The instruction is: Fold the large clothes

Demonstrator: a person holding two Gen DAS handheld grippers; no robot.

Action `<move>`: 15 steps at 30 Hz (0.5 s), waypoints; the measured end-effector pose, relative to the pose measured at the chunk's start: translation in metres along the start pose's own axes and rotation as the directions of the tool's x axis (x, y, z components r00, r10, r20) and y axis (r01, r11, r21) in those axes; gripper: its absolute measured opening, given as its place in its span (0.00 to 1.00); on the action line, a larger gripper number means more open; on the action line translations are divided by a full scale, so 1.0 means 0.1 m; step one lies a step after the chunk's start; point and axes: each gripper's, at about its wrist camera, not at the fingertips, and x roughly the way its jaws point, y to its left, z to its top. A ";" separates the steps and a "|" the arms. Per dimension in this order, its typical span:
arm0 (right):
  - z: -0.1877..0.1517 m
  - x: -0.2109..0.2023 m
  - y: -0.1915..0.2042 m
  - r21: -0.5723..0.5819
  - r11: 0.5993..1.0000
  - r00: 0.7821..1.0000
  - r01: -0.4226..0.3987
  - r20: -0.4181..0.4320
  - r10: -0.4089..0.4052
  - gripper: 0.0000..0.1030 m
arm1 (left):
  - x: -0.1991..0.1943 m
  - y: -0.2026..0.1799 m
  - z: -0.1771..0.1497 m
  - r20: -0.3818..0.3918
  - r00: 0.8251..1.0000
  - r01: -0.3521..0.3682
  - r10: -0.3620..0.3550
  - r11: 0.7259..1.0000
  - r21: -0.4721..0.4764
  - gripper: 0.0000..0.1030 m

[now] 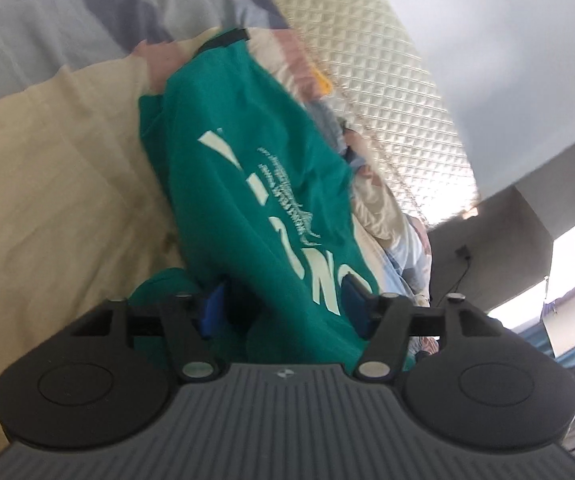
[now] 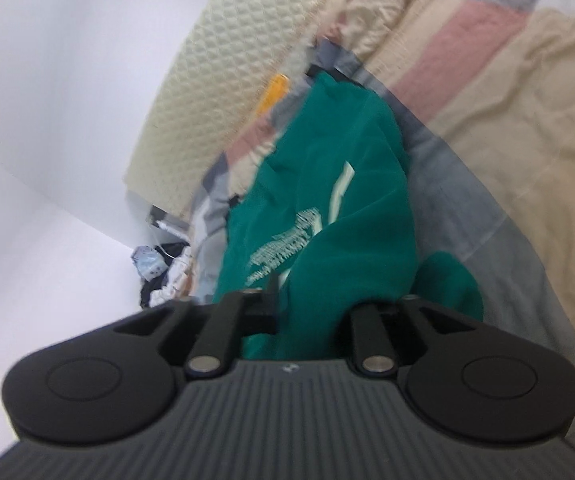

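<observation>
Green shirt (image 1: 255, 184) on bed (image 1: 59, 200), long axis running straight ahead toward headboard (image 1: 387, 92). Left tool (image 1: 283, 304) and right tool (image 2: 307, 312) both apart, astride near hem, equally close.

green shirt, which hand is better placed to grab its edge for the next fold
Probably the left. The left gripper has open jaws straddling the green shirt's printed edge, blue pads clear on both sides. The right gripper is open too, but bunched cloth hides its pads.
</observation>
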 end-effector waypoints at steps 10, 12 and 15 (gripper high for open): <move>0.04 0.32 -0.17 0.100 0.994 0.996 -0.044 -0.074 0.052 0.72 | 0.50 0.15 0.00 -0.081 0.997 -0.023 0.018 0.998 -0.064 0.74; 0.06 0.41 -0.16 0.083 0.996 0.995 -0.035 -0.088 0.043 0.72 | 0.59 0.14 -0.01 -0.091 0.995 -0.035 0.031 0.998 -0.043 0.73; 0.09 0.54 -0.19 0.079 0.996 0.992 -0.034 -0.119 0.043 0.64 | 0.69 0.13 0.01 -0.111 0.993 -0.035 0.033 0.999 -0.020 0.72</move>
